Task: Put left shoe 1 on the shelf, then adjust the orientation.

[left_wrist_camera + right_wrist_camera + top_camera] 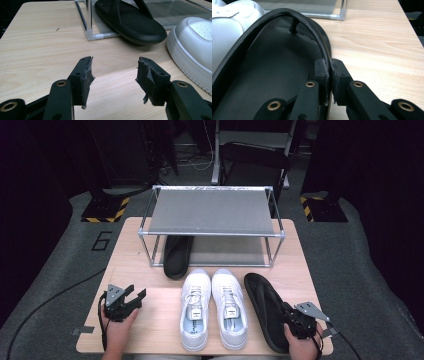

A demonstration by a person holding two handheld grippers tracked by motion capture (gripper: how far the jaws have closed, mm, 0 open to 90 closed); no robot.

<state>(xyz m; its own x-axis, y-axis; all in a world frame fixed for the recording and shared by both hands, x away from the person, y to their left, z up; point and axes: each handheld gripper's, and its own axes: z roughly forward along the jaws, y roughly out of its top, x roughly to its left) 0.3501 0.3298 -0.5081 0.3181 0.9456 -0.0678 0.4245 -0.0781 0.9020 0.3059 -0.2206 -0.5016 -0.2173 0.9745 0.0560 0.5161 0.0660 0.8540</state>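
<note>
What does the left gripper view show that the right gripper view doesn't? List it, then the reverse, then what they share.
Left gripper view: the left gripper, its jaws open over bare wood, and a black slipper at the rack. Right gripper view: the right gripper, its jaws shut on the rim of a second black slipper. Both: a white sneaker, the rack and the table.

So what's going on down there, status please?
Right claw shut on black sandal rim. Left claw open, empty. White sneakers alongside; other sandal under rack.
</note>
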